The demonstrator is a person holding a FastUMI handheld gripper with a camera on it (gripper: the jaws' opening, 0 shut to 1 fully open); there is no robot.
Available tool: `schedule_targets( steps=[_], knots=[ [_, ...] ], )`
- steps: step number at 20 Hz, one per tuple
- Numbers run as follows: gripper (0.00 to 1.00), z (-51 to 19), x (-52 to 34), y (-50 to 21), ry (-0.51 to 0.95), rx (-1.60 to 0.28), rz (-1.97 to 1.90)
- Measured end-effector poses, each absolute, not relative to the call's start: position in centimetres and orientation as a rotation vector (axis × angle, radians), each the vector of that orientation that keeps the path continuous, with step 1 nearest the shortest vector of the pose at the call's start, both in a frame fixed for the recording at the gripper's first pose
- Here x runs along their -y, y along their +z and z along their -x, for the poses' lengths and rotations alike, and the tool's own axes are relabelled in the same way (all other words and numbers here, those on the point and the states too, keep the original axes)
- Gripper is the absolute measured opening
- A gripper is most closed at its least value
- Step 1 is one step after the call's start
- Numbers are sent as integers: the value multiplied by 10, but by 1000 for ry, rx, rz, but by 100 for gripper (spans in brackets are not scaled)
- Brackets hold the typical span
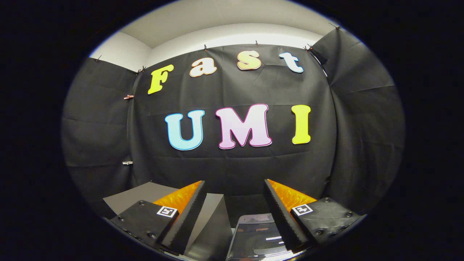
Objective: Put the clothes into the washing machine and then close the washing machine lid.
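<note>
Cloth [90,119] hangs dark along the far wall, pinned up by small clips [128,96] on the left, with a pale wall and ceiling [224,21] above it. Lower left, a flat grey panel [139,195] shows beyond the left finger, its near part hidden behind that finger, so what it belongs to is hard to tell. The tongs [235,186] are spread wide, nothing between them, both fingers pointing toward the far cloth. Each finger carries a small square marker [166,211] on its base. Between the fingers, nearer the left one, a grey wedge-shaped slab [212,221] rises, cut off at its near end; it may be a raised lid, but that cannot be settled. Just right of it, close to the right finger, lies a glossy dark panel [259,235] with a paler rounded far edge, catching streaks of light. This may be part of the washer, though its near part is cut off and the right finger covers its right side. On the right, the cloth folds into a corner [362,127] with heavy creases.
</note>
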State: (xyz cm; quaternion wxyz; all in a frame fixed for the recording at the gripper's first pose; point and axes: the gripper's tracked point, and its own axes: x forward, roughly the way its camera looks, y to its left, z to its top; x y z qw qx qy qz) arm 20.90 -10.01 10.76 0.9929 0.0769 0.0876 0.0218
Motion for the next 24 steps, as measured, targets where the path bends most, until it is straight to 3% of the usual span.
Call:
schedule_targets(
  steps=[24],
  knots=[
    [99,-214,66,112,79,-183,-118]
  ],
)
